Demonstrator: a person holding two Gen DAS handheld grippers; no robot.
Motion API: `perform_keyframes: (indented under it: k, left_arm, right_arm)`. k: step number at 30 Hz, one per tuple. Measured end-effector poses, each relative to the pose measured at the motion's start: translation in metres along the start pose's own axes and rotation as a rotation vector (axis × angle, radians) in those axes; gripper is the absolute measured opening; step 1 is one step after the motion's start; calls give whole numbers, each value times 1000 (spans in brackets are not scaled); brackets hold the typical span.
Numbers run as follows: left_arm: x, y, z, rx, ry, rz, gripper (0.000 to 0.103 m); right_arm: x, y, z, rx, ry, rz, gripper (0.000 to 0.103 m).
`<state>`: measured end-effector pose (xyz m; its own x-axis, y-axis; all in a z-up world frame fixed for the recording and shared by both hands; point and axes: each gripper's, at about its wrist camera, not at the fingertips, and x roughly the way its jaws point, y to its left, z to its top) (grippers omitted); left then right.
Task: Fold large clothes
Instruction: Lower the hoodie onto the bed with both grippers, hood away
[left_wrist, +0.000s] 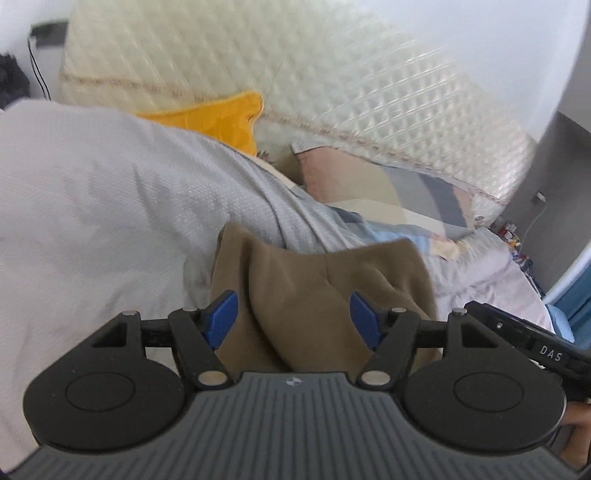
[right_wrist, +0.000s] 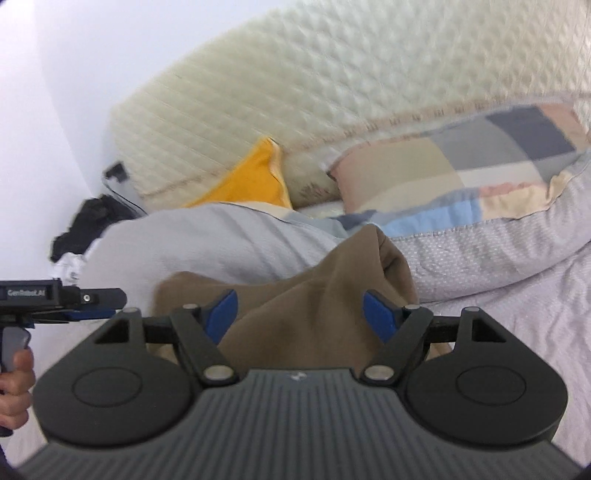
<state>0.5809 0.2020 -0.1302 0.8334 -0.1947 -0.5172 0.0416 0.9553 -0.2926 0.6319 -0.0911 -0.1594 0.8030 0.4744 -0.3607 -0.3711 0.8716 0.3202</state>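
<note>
Both our grippers stand with their jaws spread wide and grip nothing. Our left gripper hangs over a brown garment that lies bunched on the bed, and its blue pads are apart from the cloth on either side. Our right gripper hangs over the same brown garment, whose folds rise between the blue pads without being pinched.

We see the garment lying on the pale lilac bedsheet, just in front of a light grey quilt that is heaped behind it. Past the quilt a patchwork pillow leans against a cream quilted headboard, and a yellow cushion sits beside it.

In the right wrist view our left gripper's body shows at the left edge, with a hand around its handle. In the left wrist view the right gripper's black frame, marked DAS, shows at the right edge. Both views are blurred, so we cannot tell how neatly the garment is folded.
</note>
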Motion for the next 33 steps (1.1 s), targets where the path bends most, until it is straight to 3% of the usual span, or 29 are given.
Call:
perform_keyframes:
  k: [3,8,12,14,18,22,26,29,31,33]
  left_arm:
    - [-54,-14,-37,-8,-45,-20,72]
    - [-124,-31,-107,-54,-12,-22,72]
    - [-158,-49,-156,-55,41,90,72]
    - [-171,-56,-179,-63,47,82,72]
    - [-185,-66,-220,-78,76,94,72]
    - [-187,-64,-256,-86,133,145,72]
    - [-180,-50,-273,-108,156,180,71]
    - [-167,-37,-282,-171,214,161,55]
    - [-164,-28,-284,-203,216,152,21]
    - [-166,-21,-280,-198,215,150,14]
  right_arm:
    - [-57,20,-23,-23,-53,4,77]
    - [-146,43,-73,14,-94,24,78]
    - [-201,64,-107,-36,-87,35,77]
    - [-222,71,-121,-59,-84,41,77]
    - [-249,75,-146,-70,-73,56,77]
    - [-257,69,-173,-35,-4,19,77]
    - [-256,63,-190,-42,21,-22,77]
    - [-246,50,-198,6,50,-33,77]
    - [-238,45,-200,21,74,-51,77]
    - [-235,40,-202,49,86,-41,77]
